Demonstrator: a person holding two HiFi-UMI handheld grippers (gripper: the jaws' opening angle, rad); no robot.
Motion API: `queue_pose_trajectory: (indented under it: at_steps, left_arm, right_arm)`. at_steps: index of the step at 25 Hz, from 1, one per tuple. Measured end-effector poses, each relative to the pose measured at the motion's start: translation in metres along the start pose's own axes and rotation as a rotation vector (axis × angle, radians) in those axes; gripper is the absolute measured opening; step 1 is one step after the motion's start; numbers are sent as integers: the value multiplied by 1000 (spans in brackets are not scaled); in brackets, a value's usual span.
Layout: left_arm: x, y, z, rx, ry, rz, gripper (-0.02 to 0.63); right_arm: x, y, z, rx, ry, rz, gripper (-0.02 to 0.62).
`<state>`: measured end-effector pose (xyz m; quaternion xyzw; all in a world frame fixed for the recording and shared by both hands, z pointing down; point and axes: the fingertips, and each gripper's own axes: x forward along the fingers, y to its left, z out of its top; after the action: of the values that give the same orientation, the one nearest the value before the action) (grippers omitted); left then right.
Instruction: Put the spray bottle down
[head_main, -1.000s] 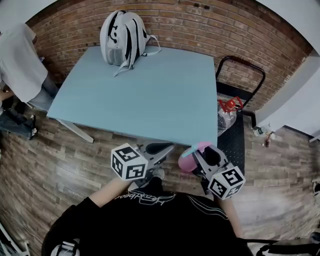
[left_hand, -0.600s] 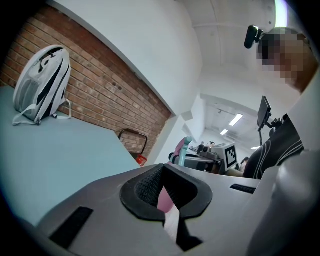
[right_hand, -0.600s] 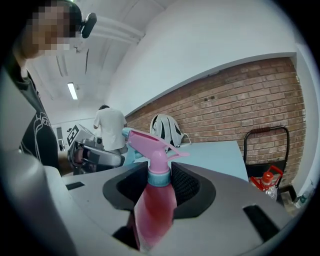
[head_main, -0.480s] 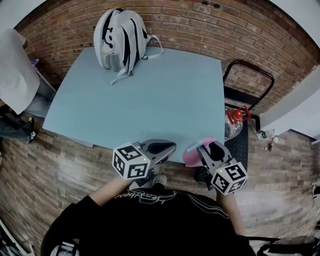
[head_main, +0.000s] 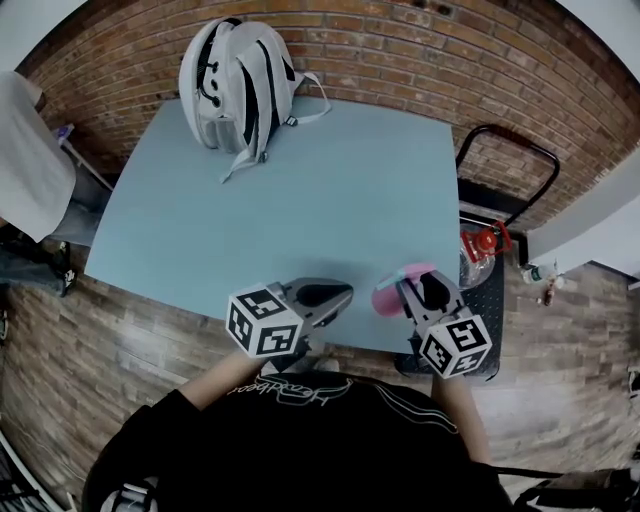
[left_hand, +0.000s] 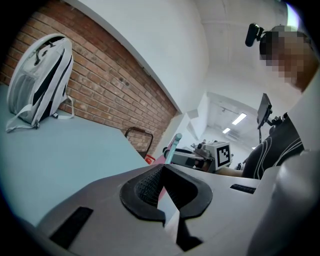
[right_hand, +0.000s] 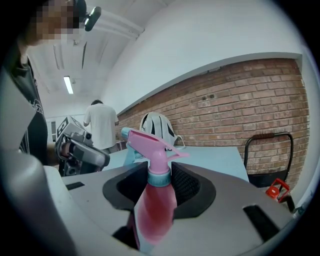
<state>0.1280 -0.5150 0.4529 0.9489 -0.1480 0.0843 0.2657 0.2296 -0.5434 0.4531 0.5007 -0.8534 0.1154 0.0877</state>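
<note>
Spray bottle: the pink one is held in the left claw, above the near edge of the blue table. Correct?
Not the left. The right gripper view shows the pink spray bottle clamped in the right claw; the left claw is shut on nothing. The rest holds: it is above the near edge of the blue table.

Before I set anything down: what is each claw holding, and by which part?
Right claw grips the pink spray bottle at its neck, below the spray head. Left claw shut, empty.

spray bottle (right_hand: 154, 202) base hidden, bystander (head_main: 28, 160) — cropped
</note>
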Motion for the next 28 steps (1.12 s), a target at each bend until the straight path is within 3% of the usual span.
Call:
queue_pose_trajectory:
  at_steps: [11,28]
  left_arm:
    - [16,39,9,0,22,-3,8]
    - [25,48,8,-13,20,-33,8]
  right_arm:
    - [51,-25,-24,-53,34,-31,140]
    - [55,-21,-52,-127,55,-40,140]
